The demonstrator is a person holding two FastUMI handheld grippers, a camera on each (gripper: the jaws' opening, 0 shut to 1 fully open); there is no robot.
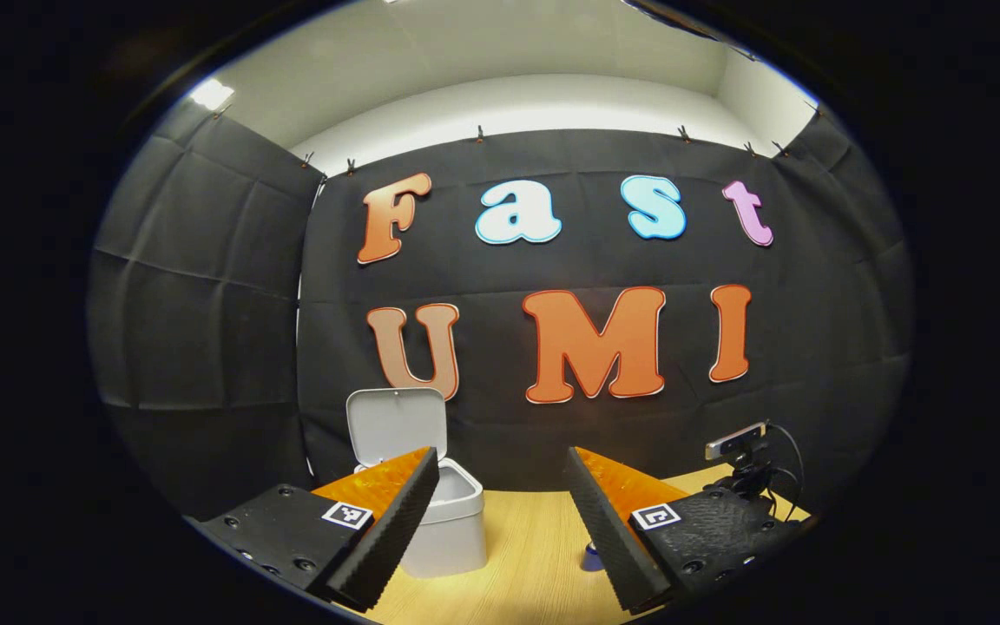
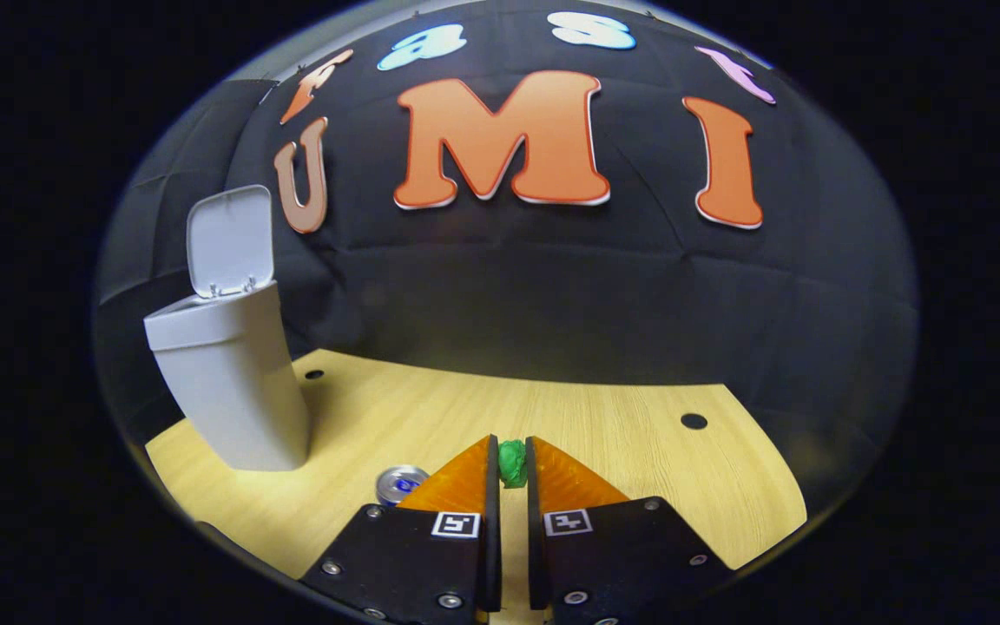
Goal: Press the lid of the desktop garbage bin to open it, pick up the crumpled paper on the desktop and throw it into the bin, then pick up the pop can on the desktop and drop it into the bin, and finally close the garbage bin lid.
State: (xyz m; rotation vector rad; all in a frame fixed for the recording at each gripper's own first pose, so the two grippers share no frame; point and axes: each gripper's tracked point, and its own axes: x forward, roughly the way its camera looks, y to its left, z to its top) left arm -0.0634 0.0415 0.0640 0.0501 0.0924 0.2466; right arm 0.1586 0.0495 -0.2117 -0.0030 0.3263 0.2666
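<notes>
**Paper pinched, bin open**

While your left tongs hang spread wide and empty, your right tongs clamp the green crumpled paper above the worktop; the pop can lies beside them, near the garbage bin with its lid raised.

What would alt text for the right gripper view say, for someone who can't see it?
The right gripper pinches a green crumpled paper between its fingertips above a wooden table. To the left stands a white bin with its lid up, and a pop can sits nearby.
</notes>
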